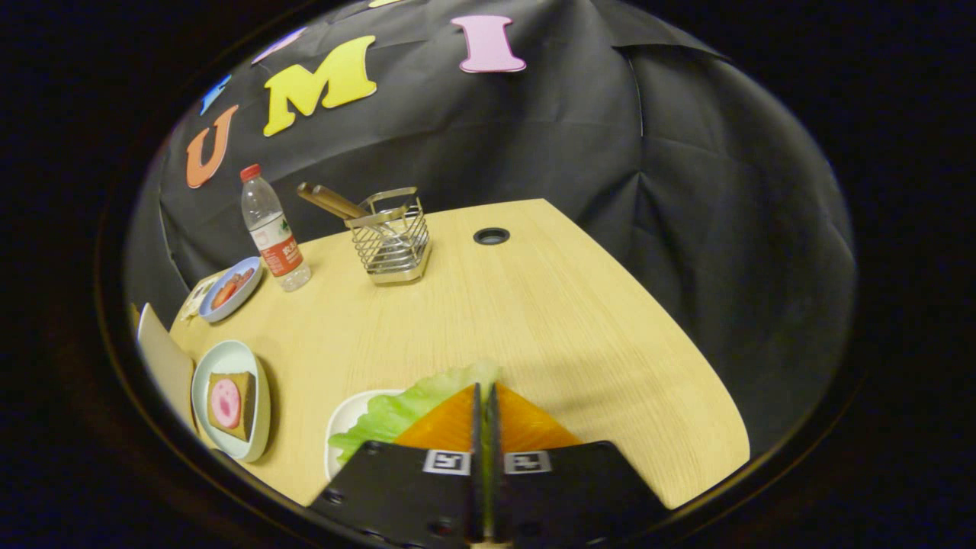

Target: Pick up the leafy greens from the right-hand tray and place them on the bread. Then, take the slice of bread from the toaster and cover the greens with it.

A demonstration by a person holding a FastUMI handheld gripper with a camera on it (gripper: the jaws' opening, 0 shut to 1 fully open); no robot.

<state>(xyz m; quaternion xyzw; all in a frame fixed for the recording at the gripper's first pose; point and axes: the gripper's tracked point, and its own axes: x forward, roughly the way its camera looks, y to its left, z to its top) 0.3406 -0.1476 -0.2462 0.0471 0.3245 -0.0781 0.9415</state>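
Gripper view: my gripper (483, 393) has its fingers pressed nearly together, pinching the leafy greens (404, 408), which stick out past the tips and trail left over the white tray (341, 422) at the table's near edge. Greens look just gripped, not yet carried. The bread (231, 405), with a pink slice on top, sits on a pale plate (253, 385) well left, by the table's (549, 320) left edge. Farther off: wire rack (390, 244), water bottle (271, 229), small dish (232, 290) toward the far left corner. Risk: thin pinch at the leaf's edge, so it could tear or slip out mid-carry, or drape and miss the bread.
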